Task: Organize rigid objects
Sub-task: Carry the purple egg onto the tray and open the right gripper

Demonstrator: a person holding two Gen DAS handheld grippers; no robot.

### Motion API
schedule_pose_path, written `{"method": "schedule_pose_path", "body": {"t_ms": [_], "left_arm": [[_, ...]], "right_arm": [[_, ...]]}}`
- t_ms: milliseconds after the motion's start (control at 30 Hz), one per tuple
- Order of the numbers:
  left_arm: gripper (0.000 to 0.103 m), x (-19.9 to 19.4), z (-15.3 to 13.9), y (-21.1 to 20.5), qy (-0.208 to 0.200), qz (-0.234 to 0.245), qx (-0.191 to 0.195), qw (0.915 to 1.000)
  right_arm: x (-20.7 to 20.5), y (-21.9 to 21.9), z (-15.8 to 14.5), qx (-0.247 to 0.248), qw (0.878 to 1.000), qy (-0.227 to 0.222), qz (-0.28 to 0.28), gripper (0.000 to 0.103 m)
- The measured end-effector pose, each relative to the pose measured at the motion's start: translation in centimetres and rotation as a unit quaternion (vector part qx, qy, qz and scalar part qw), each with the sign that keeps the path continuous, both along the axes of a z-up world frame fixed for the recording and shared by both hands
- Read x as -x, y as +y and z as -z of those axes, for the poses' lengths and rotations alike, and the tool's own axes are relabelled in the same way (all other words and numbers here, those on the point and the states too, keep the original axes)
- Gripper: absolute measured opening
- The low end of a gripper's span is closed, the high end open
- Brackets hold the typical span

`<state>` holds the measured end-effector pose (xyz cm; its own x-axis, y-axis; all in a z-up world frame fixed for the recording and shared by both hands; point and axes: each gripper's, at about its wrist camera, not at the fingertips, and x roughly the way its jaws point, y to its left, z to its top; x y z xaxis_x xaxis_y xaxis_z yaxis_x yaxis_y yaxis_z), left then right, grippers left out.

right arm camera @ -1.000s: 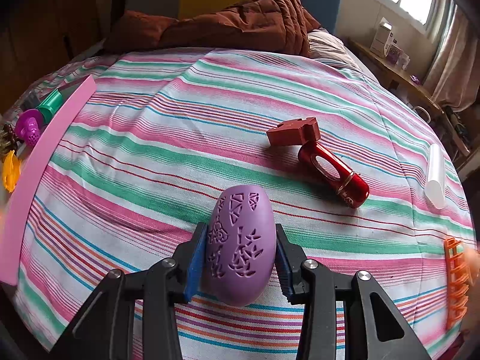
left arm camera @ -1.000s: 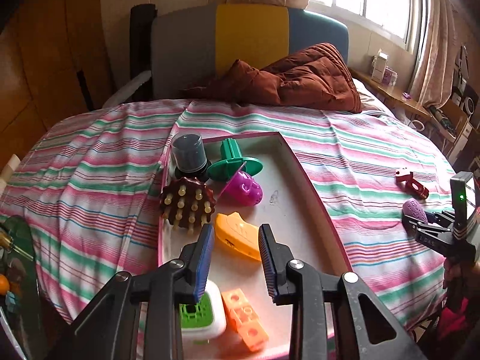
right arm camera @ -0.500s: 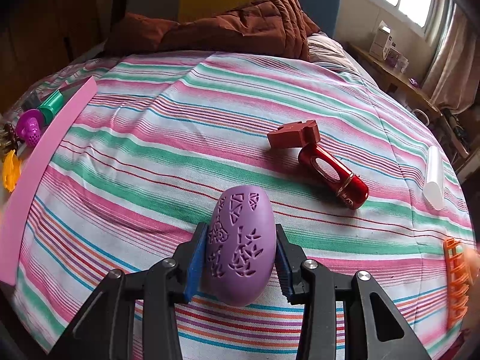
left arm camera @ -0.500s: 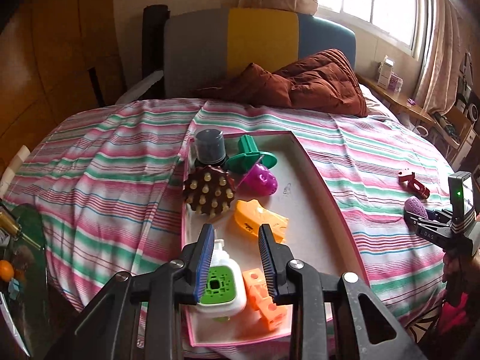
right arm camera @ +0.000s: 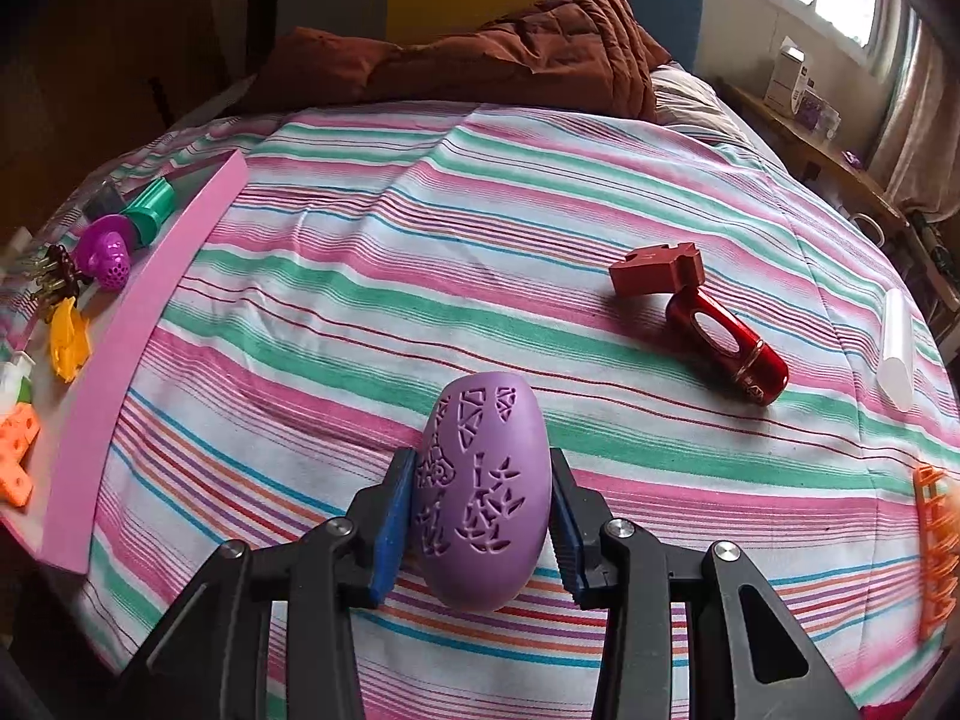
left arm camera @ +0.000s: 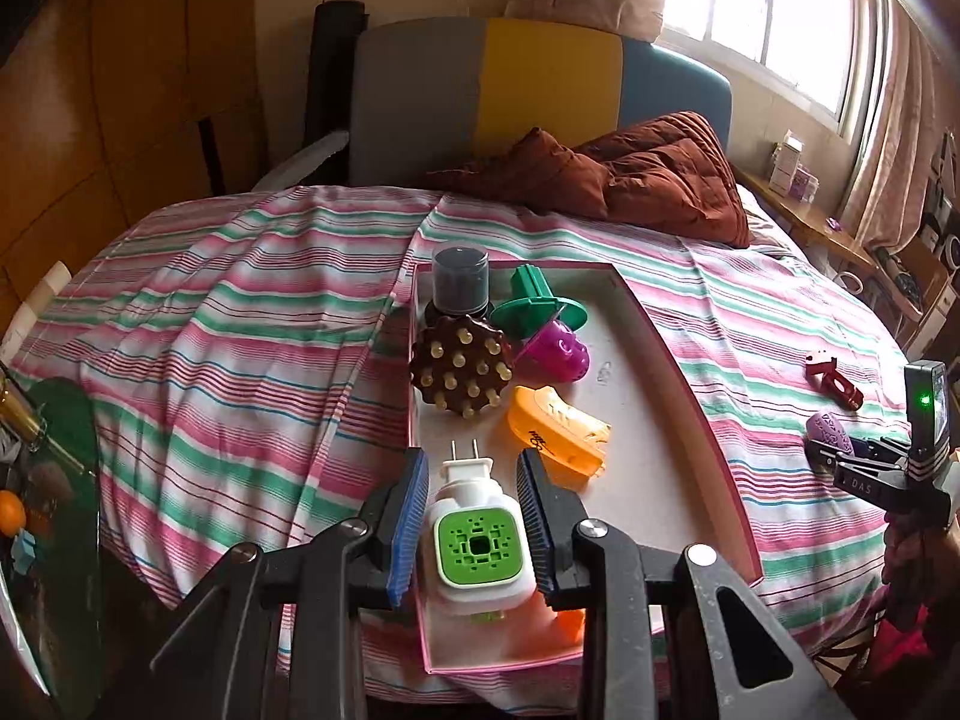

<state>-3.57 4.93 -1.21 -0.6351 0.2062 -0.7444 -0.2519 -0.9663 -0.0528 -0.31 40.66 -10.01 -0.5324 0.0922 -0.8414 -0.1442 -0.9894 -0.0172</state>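
Now, left gripper (left arm camera: 474,531): hanging nearly shut over white-and-green plug-in device (left arm camera: 478,546) in pink tray (left arm camera: 690,384).
Right gripper (right arm camera: 483,519): clamping lilac patterned plastic egg (right arm camera: 483,492).

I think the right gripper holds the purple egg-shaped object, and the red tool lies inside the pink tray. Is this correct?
Not quite. The red tool lies on the striped bedspread, outside the pink tray, as the right wrist view shows. The right gripper does hold the purple egg-shaped object.

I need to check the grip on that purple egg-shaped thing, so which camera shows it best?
The right wrist view: the purple egg fills the centre, clamped in the right gripper. The left wrist view shows it only small, far right.
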Motion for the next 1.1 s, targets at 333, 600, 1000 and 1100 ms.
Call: {"method": "schedule_pose_path", "body": {"t_ms": [333,600,1000,1100], "left_arm": [[0.03,-0.2,0.1,-1.2,0.0,-0.007,-0.01,0.9999],[0.03,-0.2,0.4,-2.2,-0.004,-0.015,-0.018,0.9997],[0.03,0.1,0.7,-3.6,-0.007,-0.03,-0.027,0.9992],[0.03,0.2,0.8,-3.7,-0.009,-0.031,-0.027,0.9991]], "right_arm": [[0.2,-4.5,-2.8,0.016,0.998,0.034,-0.058,0.042],[1.0,-10.4,-6.7,0.029,0.983,0.066,-0.171,0.042],[2.5,-20.8,-6.1,0.001,0.925,-0.004,-0.379,0.042],[3.8,-22.3,-4.4,0.006,0.916,-0.036,-0.399,0.042]]}}
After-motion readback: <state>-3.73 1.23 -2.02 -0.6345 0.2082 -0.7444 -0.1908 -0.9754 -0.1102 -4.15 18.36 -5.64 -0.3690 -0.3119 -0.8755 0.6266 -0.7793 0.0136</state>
